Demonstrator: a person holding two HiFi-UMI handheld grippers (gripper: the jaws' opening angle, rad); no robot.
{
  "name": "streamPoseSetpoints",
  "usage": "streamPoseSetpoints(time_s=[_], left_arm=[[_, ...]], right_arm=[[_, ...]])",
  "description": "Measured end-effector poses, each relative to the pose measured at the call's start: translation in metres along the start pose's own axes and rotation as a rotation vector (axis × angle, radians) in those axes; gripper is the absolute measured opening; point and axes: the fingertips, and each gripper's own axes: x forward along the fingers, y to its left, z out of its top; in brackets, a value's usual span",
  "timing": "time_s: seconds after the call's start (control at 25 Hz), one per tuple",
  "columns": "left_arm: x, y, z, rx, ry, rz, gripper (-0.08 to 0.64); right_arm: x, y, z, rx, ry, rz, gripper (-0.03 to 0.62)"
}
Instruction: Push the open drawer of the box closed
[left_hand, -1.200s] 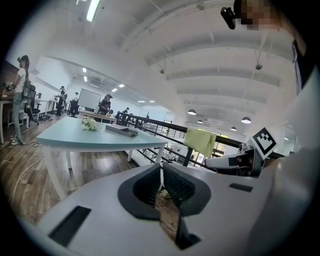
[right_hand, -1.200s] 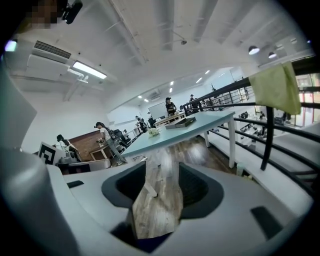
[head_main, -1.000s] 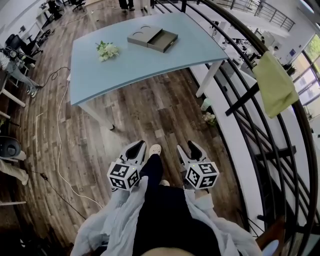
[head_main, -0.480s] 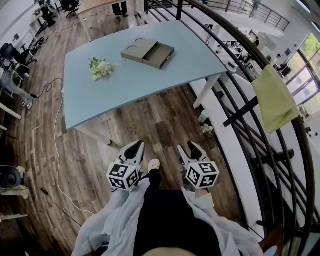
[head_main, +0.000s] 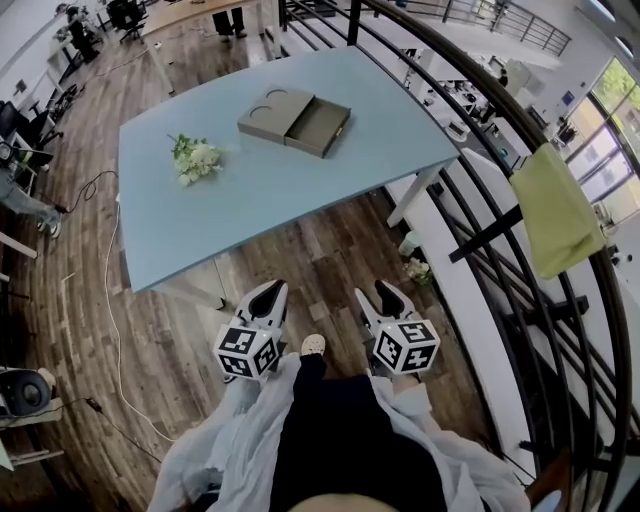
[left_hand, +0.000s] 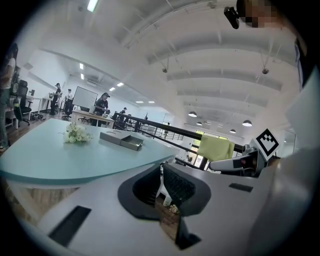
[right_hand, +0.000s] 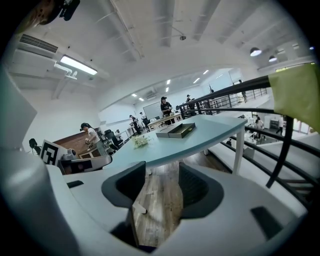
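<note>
A flat grey box (head_main: 275, 112) lies on the far part of the light blue table (head_main: 250, 200), its drawer (head_main: 320, 127) pulled out to the right. The box (left_hand: 115, 136) and drawer (left_hand: 133, 144) show small in the left gripper view; the right gripper view has the box (right_hand: 167, 132) and drawer (right_hand: 183, 129) too. Both grippers hang low in front of the person, over the wooden floor, short of the table's near edge. My left gripper (head_main: 268, 292) (left_hand: 161, 176) is open by a narrow gap, nothing in it. My right gripper (head_main: 383, 293) (right_hand: 161, 186) stands open wider and empty.
A bunch of white flowers (head_main: 193, 157) lies on the table left of the box. A black railing (head_main: 500, 215) runs along the right with a green cloth (head_main: 556, 208) draped on it. A small flower pot (head_main: 417, 270) and a white cable (head_main: 108, 300) are on the floor.
The table and box have come nearer and lower in the head view as the person walks toward them. Both grippers keep their pose in front of the body.
</note>
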Motion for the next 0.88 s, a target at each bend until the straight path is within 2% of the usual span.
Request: streamPoseSetpoints(time_s=[0.24, 0.52, 0.88], left_arm=[[0.025, 0.022, 0.016, 0.010, -0.012, -0.029, 0.029], [0.034, 0.023, 0.007, 0.004, 0.024, -0.052, 0.030], [0.057, 0.036, 0.005, -0.002, 0.050, -0.037, 0.030]], right_arm=[[0.025, -0.002, 0.017, 0.001, -0.029, -0.012, 0.209], [0.031, -0.006, 0.017, 0.026, -0.030, -0.024, 0.202], [0.058, -0.018, 0.019, 0.057, -0.003, -0.009, 0.202]])
